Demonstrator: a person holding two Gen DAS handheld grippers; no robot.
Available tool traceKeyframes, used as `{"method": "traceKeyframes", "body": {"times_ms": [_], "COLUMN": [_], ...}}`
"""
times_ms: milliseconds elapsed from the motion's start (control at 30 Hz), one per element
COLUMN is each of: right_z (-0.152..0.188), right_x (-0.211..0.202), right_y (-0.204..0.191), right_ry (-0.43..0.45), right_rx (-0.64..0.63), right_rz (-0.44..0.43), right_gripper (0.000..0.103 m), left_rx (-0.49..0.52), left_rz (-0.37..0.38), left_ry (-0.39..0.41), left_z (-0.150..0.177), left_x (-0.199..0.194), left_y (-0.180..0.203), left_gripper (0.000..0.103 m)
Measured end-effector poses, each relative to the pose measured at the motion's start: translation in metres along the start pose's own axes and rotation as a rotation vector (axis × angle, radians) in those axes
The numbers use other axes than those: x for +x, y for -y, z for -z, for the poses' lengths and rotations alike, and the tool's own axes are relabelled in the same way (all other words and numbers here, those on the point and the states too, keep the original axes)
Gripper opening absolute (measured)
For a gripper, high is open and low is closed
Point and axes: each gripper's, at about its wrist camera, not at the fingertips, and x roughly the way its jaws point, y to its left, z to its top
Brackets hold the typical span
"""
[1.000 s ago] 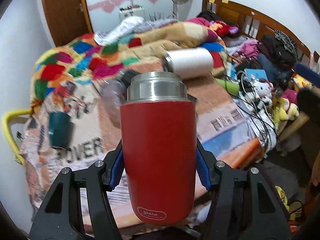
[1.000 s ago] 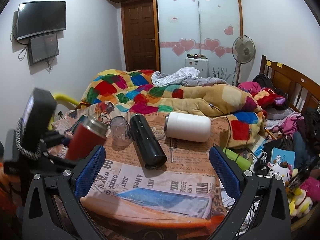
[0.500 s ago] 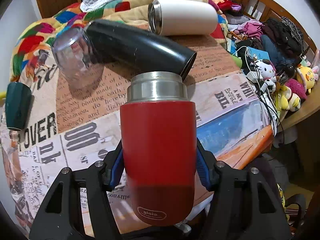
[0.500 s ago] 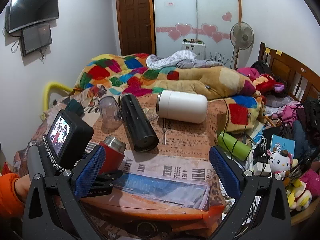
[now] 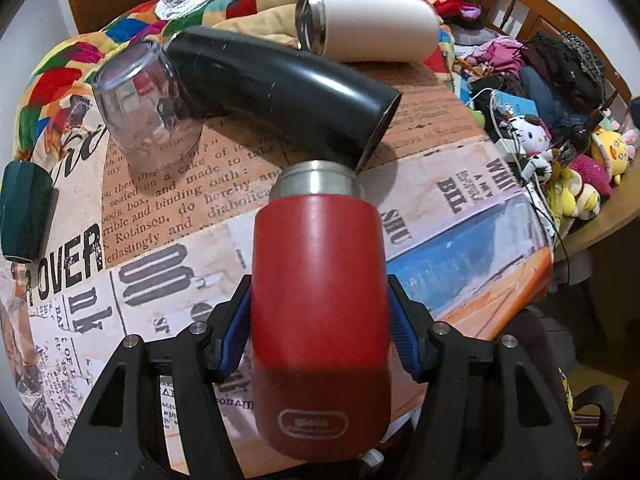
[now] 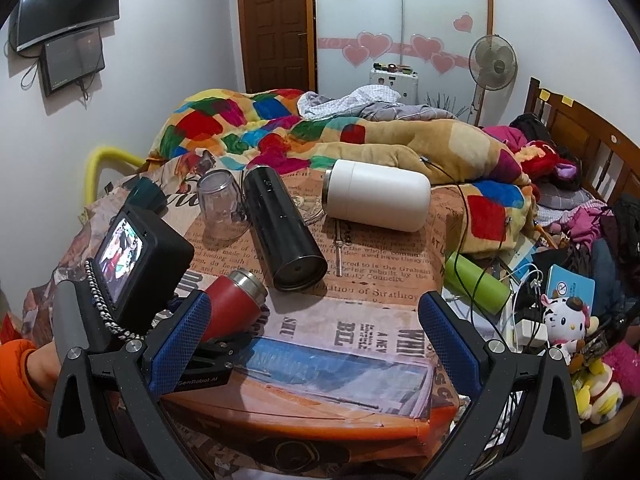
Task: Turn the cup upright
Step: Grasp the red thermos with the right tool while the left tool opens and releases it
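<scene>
My left gripper (image 5: 320, 332) is shut on a red cup (image 5: 320, 312) with a steel neck, gripping its body from both sides. In the right wrist view the red cup (image 6: 236, 304) is tilted low over the table's near left part, its steel mouth pointing up and away. My right gripper (image 6: 316, 344) is open and empty above the table's front edge. A black flask (image 6: 280, 228), a white cup (image 6: 376, 200), a clear glass (image 6: 220, 204) and a dark green cup (image 5: 24, 212) also rest on the table.
The round table (image 6: 360, 360) is covered in newspaper-print cloth. A colourful quilt (image 6: 280, 132) lies behind it. A green bottle (image 6: 476, 280), cables and plush toys (image 6: 568, 320) crowd the right side. The person's orange sleeve (image 6: 16, 380) is at the lower left.
My left gripper has carried the red cup down from above the table and tipped it lower toward the tabletop. The right gripper has drifted slightly closer, staying open.
</scene>
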Motion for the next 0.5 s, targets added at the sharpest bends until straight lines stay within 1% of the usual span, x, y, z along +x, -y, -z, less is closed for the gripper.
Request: {"method": "traceKeyframes", "body": {"times_ms": [133, 300, 367, 433, 500], "right_z": [-0.002, -0.005, -0.007, -0.007, -0.008], "right_x": [-0.002, -0.004, -0.003, 0.001, 0.007], "right_y": [-0.004, -0.011, -0.016, -0.021, -0.027], "right_ry": [0.0, 0.003, -0.003, -0.012, -0.028], "right_rx": [-0.004, -0.011, -0.017, -0.022, -0.026], "right_rz": [0.001, 0.0, -0.007, -0.015, -0.025], "right_gripper": [0.103, 0.103, 0.103, 0.103, 0.103], "left_rx": [0.012, -0.036, -0.066, -0.103, -0.141], "left_rz": [-0.006, -0.008, -0.032, -0.08, -0.115], "left_ry": [0.031, 0.109, 0.156, 0.211, 0.257], "left_z": [0.003, 0.015, 0.022, 0.03, 0.038], "left_x": [-0.019, -0.058, -0.077, -0.095, -0.108], "left_y": [0.001, -0.014, -0.023, -0.035, -0.046], "left_gripper": [0.062, 0.062, 0.064, 0.067, 0.073]}}
